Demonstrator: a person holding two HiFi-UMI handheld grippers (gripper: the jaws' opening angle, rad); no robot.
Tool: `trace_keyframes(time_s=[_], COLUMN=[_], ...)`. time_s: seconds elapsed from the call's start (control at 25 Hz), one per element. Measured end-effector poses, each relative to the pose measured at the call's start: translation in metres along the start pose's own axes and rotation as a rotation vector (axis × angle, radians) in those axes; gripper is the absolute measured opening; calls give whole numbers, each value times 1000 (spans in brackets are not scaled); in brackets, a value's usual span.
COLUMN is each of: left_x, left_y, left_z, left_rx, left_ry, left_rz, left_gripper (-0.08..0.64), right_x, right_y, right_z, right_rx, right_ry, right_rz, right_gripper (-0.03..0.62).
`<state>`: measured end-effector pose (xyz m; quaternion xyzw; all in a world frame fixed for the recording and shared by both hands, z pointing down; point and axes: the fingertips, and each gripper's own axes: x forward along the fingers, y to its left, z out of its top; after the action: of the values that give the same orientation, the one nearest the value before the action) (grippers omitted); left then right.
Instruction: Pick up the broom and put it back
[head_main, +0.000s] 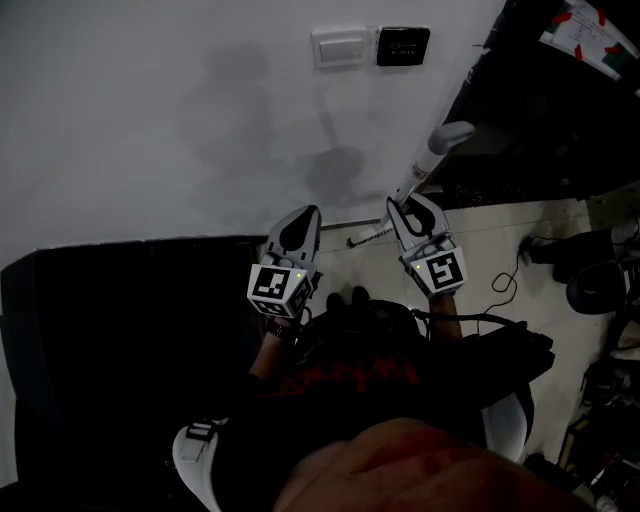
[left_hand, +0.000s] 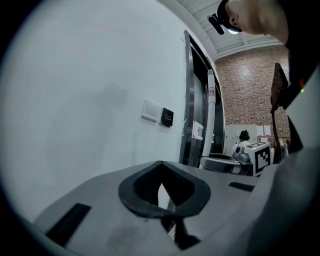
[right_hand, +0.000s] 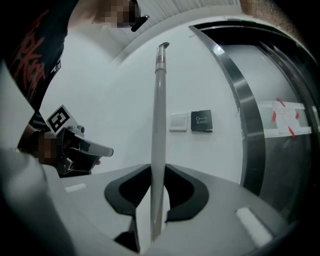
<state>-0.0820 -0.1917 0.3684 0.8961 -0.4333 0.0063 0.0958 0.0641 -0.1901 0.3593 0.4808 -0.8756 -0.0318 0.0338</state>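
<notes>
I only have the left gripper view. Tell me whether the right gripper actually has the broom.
Observer: Yes. In the right gripper view, the right gripper is closed on the white broom handle, which stands upright between its jaws.
Operator: Report where along the handle it grips.
Observer: In the head view it grips below the grey top end, with a stretch of white handle showing above the jaws.
Operator: Read me whatever print is on the wall.
Observer: The black wall plate reads EXIT. It sits beside a white switch.
</notes>
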Motion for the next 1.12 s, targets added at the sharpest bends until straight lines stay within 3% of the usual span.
trace_keyframes(time_s=[0.24,0.4,0.76,0.96,1.12], left_x=[2,5,8,-3,-10], left_y=[-8,-10,-20,-25,-21], left_z=[-3,-5,-15,-25,-42], left_rx=[-1,2,-13,-23,-20], left_ry=[12,17,45,87,134], left_rz=[-14,-14,1,15,28], left_gripper=[5,5,5,5,5], right_x=[-10,-11,-10,-14,-12], right_y=[-13,-12,-3,11,23], right_z=[-6,-4,-30,-78,-164], right_rx=[49,96,175,149,166], right_ry=[-8,-32,22,125,292], right_rz=[-14,23,66,-4,-108], right_gripper=[87,87,87,87,86])
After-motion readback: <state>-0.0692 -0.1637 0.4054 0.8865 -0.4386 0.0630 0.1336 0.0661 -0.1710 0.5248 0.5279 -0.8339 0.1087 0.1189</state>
